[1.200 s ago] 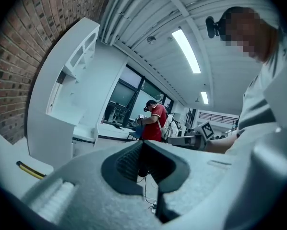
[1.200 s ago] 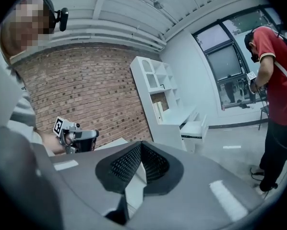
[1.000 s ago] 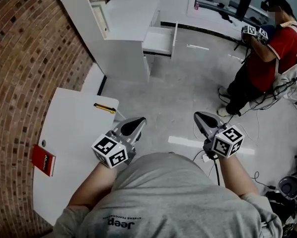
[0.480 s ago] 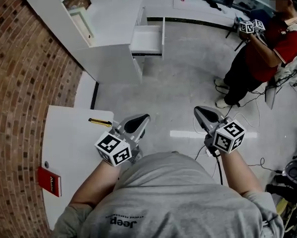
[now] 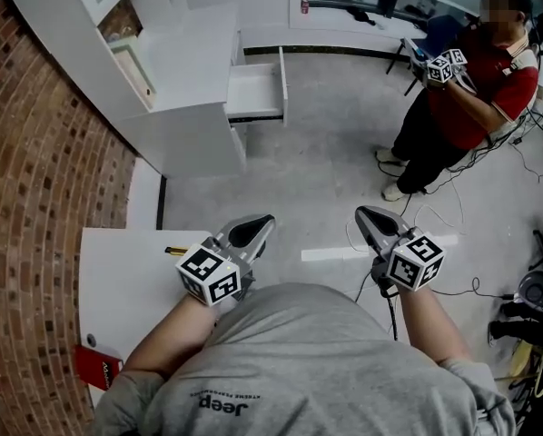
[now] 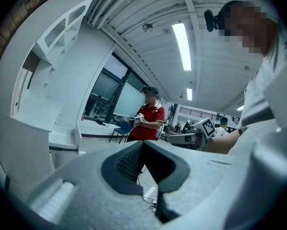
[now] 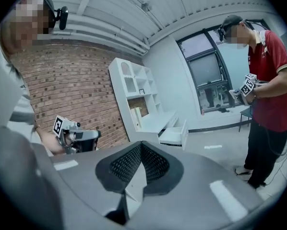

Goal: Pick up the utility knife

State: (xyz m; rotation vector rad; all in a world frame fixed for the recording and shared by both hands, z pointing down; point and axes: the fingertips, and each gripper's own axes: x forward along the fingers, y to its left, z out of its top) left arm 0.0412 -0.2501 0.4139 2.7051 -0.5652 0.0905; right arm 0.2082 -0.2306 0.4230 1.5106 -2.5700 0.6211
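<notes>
White table (image 5: 126, 284) with utility knife (image 5: 175, 250), red book (image 5: 99, 369)

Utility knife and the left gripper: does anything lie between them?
Nothing: in the head view the left gripper partly covers the utility knife; only bare white table shows there.

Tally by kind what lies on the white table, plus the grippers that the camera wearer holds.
Utility knife: 1
Red box: 1
Small round dark thing: 1
Grippers: 2 (left gripper, right gripper)
Total: 5
</notes>
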